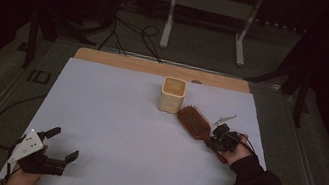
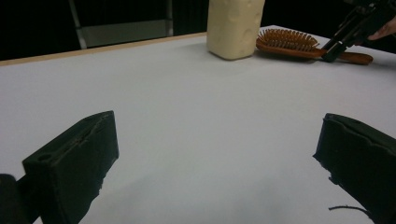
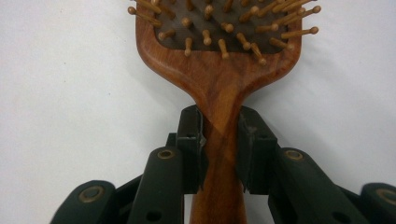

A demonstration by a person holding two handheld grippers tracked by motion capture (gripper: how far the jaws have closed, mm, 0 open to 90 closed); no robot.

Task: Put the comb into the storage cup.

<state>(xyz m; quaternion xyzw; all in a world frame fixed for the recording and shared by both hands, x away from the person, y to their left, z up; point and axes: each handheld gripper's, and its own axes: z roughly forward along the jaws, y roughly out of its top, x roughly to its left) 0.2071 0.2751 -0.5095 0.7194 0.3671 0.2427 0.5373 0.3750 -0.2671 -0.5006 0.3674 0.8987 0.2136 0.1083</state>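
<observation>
A wooden paddle hairbrush (image 1: 194, 122) lies bristles up on the white sheet (image 1: 121, 126), just right of a cream cup (image 1: 172, 95). My right gripper (image 1: 213, 140) is shut on the brush's handle. In the right gripper view the hairbrush (image 3: 219, 70) has its neck pinched from both sides between the pads of the right gripper (image 3: 220, 121). My left gripper (image 1: 64, 143) rests near the sheet's front left corner, open and holding nothing. In the left gripper view, the left gripper (image 2: 215, 154) has its jaws wide apart over bare sheet, and farther off stand the cup (image 2: 233, 28), the hairbrush (image 2: 287, 42) and the right gripper (image 2: 332, 49).
The sheet covers a wooden table whose bare strip (image 1: 156, 67) shows along the far edge. Beyond it stand a white metal frame (image 1: 171, 12) and loose cables (image 1: 131, 36) on the dark floor. A wide stretch of sheet separates the two grippers.
</observation>
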